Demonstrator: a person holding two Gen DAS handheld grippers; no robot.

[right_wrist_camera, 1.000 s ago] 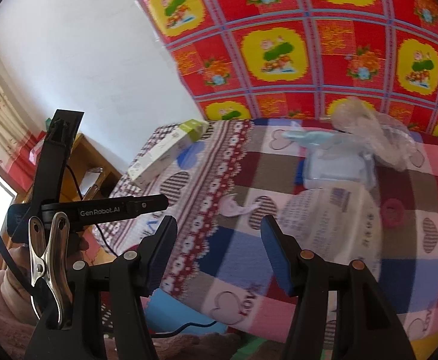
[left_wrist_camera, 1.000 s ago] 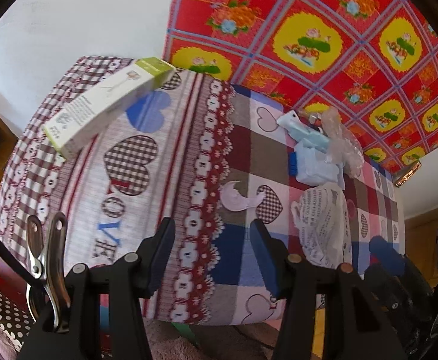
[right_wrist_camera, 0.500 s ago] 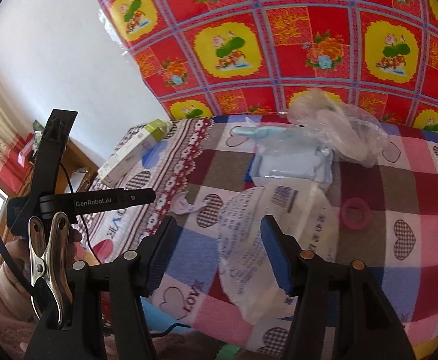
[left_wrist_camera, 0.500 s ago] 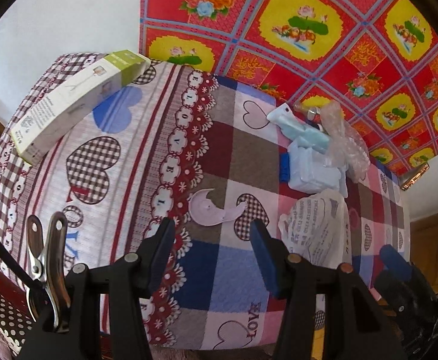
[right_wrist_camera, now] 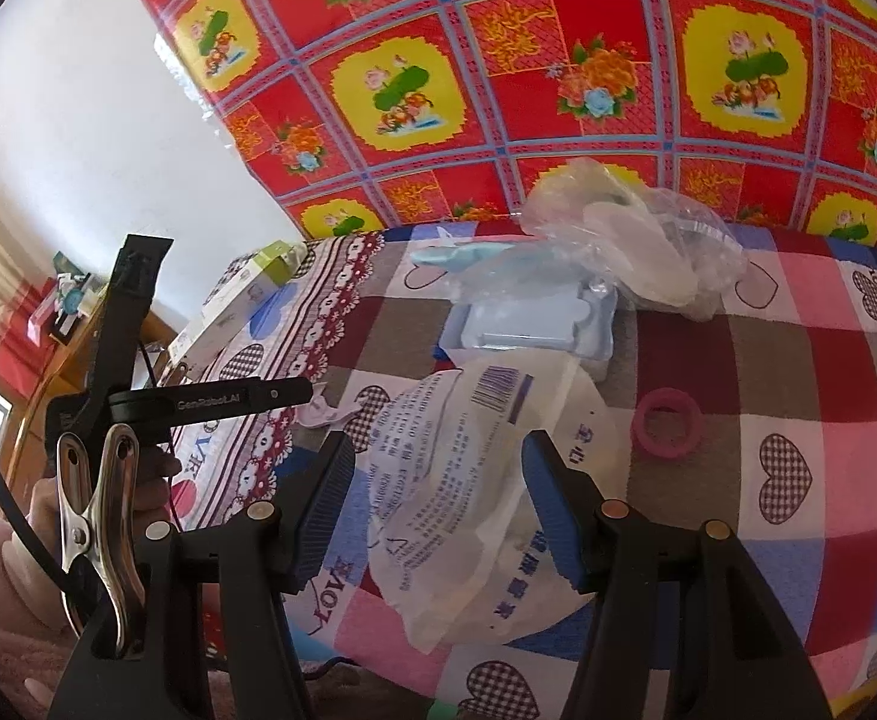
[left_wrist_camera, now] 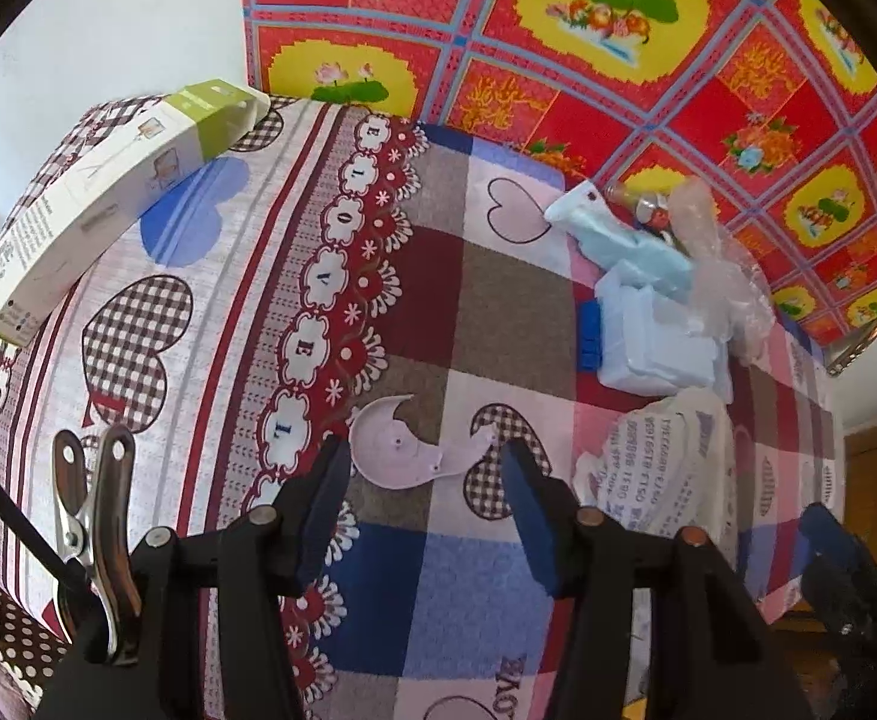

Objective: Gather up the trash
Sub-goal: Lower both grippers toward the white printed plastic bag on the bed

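Trash lies on a table under a heart-patterned cloth. A flat pink plastic piece sits just ahead of my left gripper, which hangs open and empty above it. A crumpled white printed bag lies under my right gripper, framed between its open fingers; the pads do not press on it. The same bag shows right of the left gripper. Behind it are a pale blue wipes pack, a clear plastic bag, a light blue tube and a pink ring.
A long green and white carton lies near the table's far left corner. A red flowered cloth hangs behind the table. A hand holds the left gripper at the table's left edge. A wooden shelf stands at far left.
Both grippers have come forward and lower over the table. The pink piece now sits just ahead of the left fingers, and the white bag now lies between the right fingers. Jaw widths are unchanged.
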